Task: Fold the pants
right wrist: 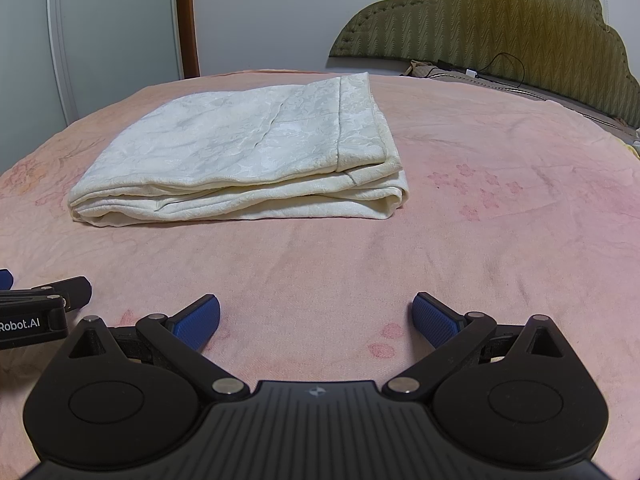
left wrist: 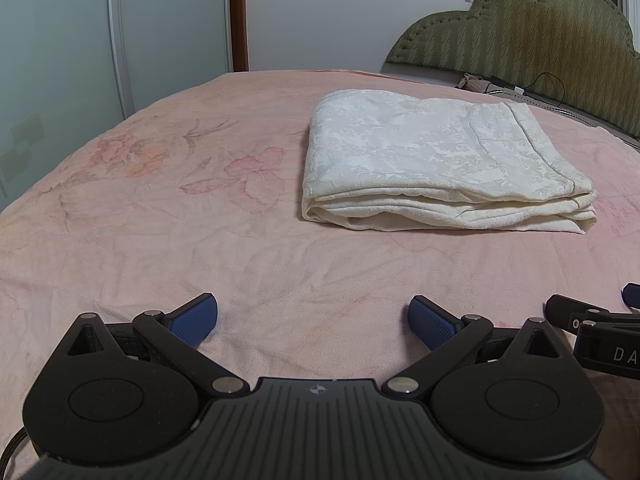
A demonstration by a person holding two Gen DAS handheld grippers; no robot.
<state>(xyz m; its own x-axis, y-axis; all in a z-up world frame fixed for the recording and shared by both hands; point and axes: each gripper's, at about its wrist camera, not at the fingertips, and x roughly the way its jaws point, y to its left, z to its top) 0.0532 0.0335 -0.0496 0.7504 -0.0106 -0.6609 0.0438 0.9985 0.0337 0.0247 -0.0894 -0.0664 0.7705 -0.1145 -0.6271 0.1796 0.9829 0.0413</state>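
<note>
A cream-white folded cloth [left wrist: 436, 168] with a woven flower pattern lies flat on the pink bed sheet [left wrist: 200, 240]; whether it is the pants I cannot tell. It also shows in the right wrist view [right wrist: 248, 152]. My left gripper [left wrist: 313, 320] is open and empty, low over the sheet, well short of the cloth. My right gripper [right wrist: 316, 318] is open and empty, beside the left one. The right gripper's edge shows in the left wrist view [left wrist: 600, 320], and the left gripper's edge in the right wrist view [right wrist: 40, 308].
A green padded headboard [left wrist: 520, 28] stands at the far right with a black cable [left wrist: 552, 80] in front of it. A white wardrobe [left wrist: 80, 60] and a brown door frame [left wrist: 238, 16] stand beyond the bed's far edge.
</note>
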